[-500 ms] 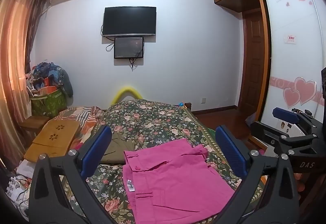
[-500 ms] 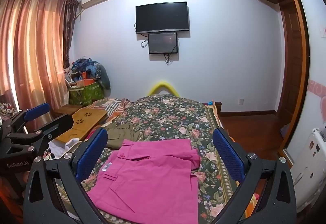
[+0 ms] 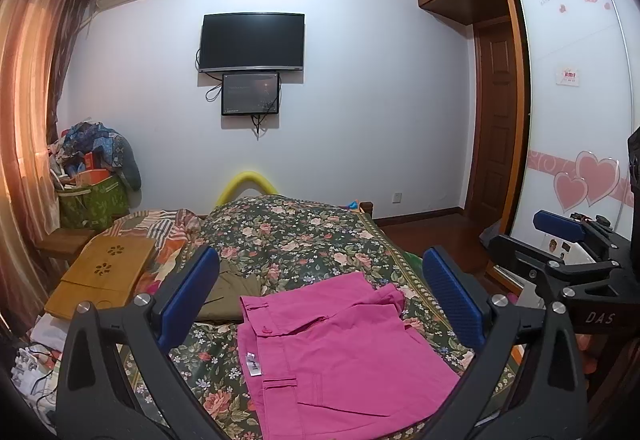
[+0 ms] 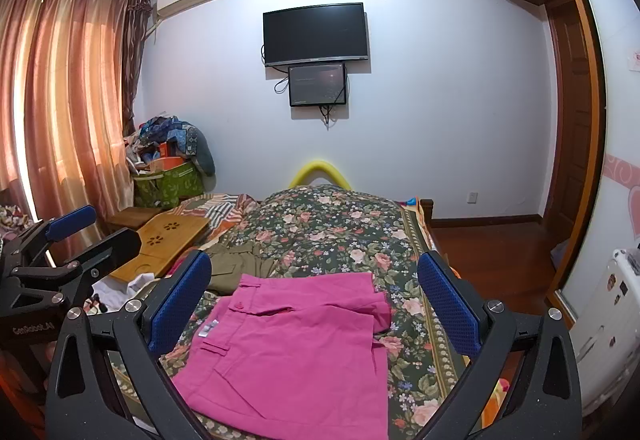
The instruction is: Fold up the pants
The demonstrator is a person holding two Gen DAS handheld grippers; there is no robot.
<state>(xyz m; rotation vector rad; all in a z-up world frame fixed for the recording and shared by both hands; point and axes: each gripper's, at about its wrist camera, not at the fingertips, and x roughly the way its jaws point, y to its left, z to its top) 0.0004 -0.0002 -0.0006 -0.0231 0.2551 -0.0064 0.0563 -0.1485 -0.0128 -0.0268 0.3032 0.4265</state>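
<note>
Pants (image 3: 336, 352), bright pink, are laid folded flat on the floral bed (image 3: 304, 236), both tools (image 3: 320, 304) (image 4: 314, 304) spread wide above, nothing gripped.

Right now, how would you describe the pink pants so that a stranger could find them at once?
Find the bed with the dark floral cover, below the TV. At its near end, the pink pants lie flat on the cover, with both open grippers above them. A folded olive garment lies just behind, but only the pants are bright pink and bear a white tag at the waistband.
</note>
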